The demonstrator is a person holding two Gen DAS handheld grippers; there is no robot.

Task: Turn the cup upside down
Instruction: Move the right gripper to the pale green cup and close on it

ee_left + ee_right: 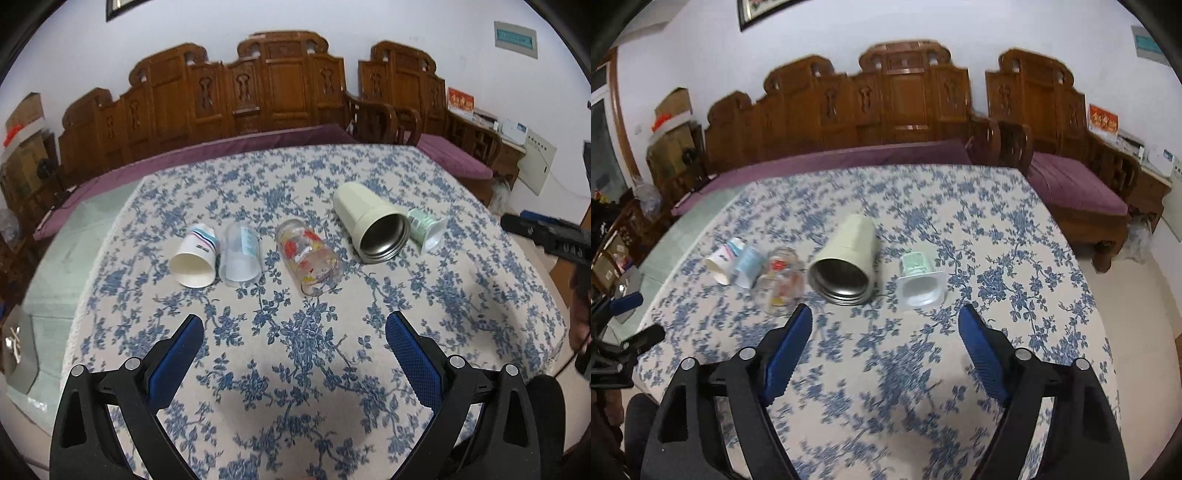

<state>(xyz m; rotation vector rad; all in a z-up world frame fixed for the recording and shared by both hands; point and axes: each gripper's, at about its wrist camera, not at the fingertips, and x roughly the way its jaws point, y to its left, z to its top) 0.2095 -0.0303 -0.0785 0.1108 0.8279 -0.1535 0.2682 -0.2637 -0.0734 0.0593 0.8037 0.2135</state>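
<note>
Nearest, both tongs are held spread and empty above the tabletop (480, 295): the left tongs (293, 326) short of the row of cups, the right tongs (885, 320) just short of the steel cup (846, 264) and the yogurt cup (919, 282). Beyond them five cups are laid on their sides in a row, mouths toward the cameras: a paper cup (195, 258), touching a clear plastic cup (241, 254); a printed glass (310, 254); the cream-walled steel cup, touching the small green yogurt cup. Which cup is meant cannot be told; the right tongs are nearest the yogurt cup and the steel one. The yogurt cup is judged light and thin-walled, easily crushed, best pinched gently across its body; the steel cup is stiff, heavier and smooth, likely to roll, best gripped mid-body; the glass is judged fragile and slippery. Farther off, a carved wooden bench (905, 103) with a purple cushion (1075, 188) is set against the wall.
</note>
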